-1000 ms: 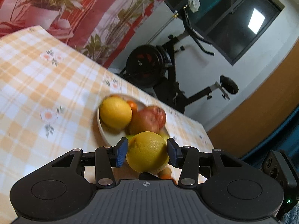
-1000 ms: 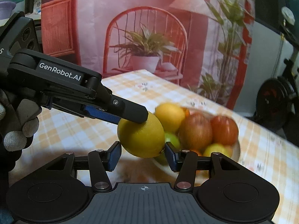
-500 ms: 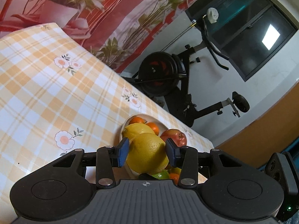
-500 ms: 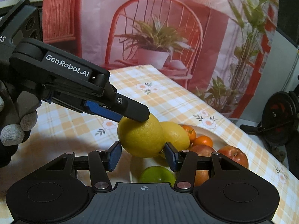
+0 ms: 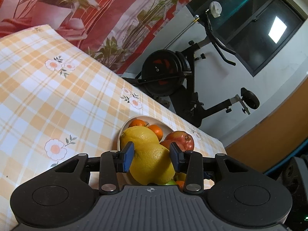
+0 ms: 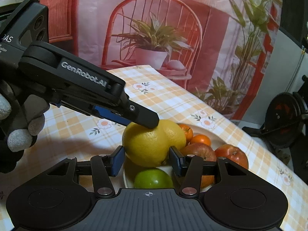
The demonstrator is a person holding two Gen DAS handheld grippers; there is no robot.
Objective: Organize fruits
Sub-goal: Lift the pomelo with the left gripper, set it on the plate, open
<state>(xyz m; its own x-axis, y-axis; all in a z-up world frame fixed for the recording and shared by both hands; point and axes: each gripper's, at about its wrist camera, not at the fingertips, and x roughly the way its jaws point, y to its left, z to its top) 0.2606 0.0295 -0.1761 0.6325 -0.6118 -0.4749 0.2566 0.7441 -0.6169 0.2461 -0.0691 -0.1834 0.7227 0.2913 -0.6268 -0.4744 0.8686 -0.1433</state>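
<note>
lemon [image 5: 152,163]: firm, rounded, waxy, likely slips; grip its widest middle
left gripper [image 5: 151,156]: pinching lemon
right gripper [image 6: 147,160]: jaws flank lemon, contact unclear

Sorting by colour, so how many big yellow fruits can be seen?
2. One yellow fruit is gripped by the left gripper, between the right gripper fingers; the other yellow fruit lies in the bowl behind it. More may be hidden.
</note>
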